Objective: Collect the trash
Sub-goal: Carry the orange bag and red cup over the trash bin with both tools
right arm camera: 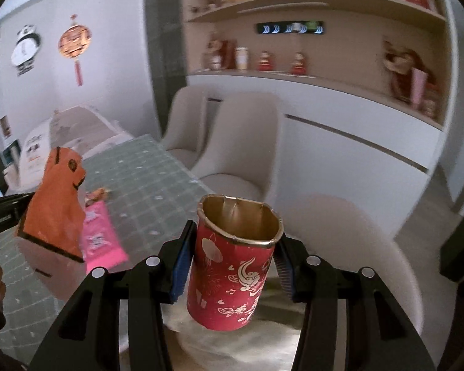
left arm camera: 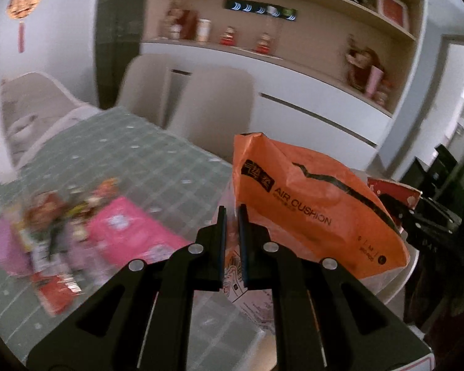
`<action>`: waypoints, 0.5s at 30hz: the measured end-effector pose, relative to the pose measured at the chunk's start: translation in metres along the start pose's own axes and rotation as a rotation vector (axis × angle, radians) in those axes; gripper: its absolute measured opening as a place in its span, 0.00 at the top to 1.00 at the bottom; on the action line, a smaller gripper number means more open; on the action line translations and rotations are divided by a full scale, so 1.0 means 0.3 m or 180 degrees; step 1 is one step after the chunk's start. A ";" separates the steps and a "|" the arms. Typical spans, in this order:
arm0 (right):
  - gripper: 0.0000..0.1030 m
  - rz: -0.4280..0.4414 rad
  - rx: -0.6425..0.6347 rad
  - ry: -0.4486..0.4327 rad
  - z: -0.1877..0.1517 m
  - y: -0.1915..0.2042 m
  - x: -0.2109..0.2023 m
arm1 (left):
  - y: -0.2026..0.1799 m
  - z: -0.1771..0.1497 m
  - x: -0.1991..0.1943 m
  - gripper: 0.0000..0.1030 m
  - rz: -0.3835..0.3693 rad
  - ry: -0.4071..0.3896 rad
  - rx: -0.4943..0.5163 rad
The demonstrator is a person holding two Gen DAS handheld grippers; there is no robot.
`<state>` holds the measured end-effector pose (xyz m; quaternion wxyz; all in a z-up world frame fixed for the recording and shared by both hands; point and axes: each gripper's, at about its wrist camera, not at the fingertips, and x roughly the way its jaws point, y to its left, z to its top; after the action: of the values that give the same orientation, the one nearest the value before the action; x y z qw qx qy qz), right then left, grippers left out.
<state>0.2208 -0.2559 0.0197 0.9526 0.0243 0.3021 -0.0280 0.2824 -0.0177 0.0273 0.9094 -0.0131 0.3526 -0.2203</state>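
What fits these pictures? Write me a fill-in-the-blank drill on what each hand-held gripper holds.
1. The left hand-held gripper is shut on an ____ bag.
2. The right hand-held gripper holds a red ____, open end up.
3. The tube's inside is ____ in colour.
4. A ____ packet lies on the table.

Missing words: orange; tube; gold; pink

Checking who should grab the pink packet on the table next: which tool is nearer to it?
Left. The left tool holds the orange bag just beside the pink packet; the right tool, gripping the red cup, is farther away.
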 end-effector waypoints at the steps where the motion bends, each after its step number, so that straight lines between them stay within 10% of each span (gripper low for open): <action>1: 0.56 -0.0033 0.0016 -0.0010 -0.008 -0.025 -0.007 | -0.041 0.008 0.037 0.93 -0.0051 0.0028 0.0017; 15: 0.56 -0.0250 0.0115 -0.0088 -0.084 -0.337 -0.052 | -0.407 -0.033 0.486 0.92 -0.0273 0.0526 0.0178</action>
<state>0.1869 -0.3545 0.0052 0.9542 0.0292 0.2890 -0.0710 0.3236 -0.1864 -0.0509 0.8669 0.0155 0.4193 -0.2691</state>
